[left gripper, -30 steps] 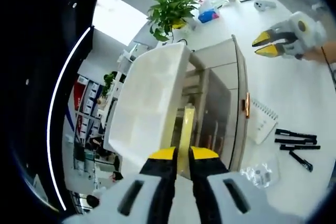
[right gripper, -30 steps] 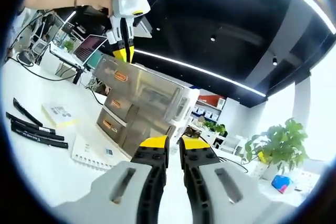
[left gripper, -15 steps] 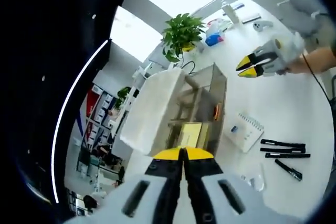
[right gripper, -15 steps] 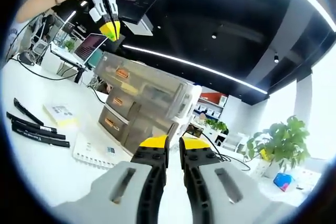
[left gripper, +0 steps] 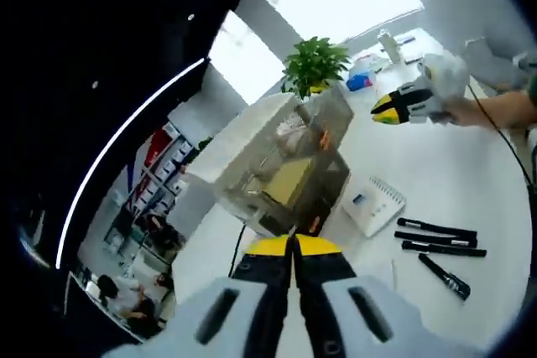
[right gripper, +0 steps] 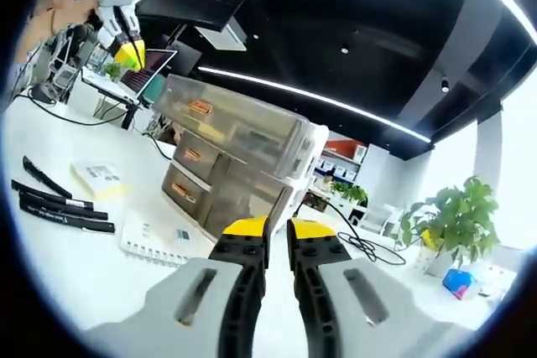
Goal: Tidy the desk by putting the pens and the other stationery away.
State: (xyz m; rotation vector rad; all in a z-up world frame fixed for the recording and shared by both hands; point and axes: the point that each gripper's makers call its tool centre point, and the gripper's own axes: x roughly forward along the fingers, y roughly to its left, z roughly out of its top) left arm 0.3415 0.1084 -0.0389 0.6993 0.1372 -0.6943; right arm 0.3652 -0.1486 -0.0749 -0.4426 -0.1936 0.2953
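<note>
Left gripper view, nearest first: left tongs [left gripper: 293, 245] with yellow tips pressed together, holding nothing, raised above a white bench [left gripper: 470, 190]. Just beyond the tips, a translucent drawer unit [left gripper: 289, 165] with orange handles, all drawers pushed in. Beside it on the bench, a spiral notepad [left gripper: 372, 204], then black pens [left gripper: 436, 236] lying side by side. Farther off, right tongs [left gripper: 384, 109] held in a hand, tips nearly together. Behind the drawer unit, a potted plant [left gripper: 315, 64].

Right gripper view: right tongs [right gripper: 278, 227] with a narrow gap between the tips, gripping nothing. Past them, the notepad [right gripper: 155, 236], a yellow sticky-note pad [right gripper: 96, 179] and the pens [right gripper: 52, 204]. Farthest, the left tongs [right gripper: 127, 54] aloft.
</note>
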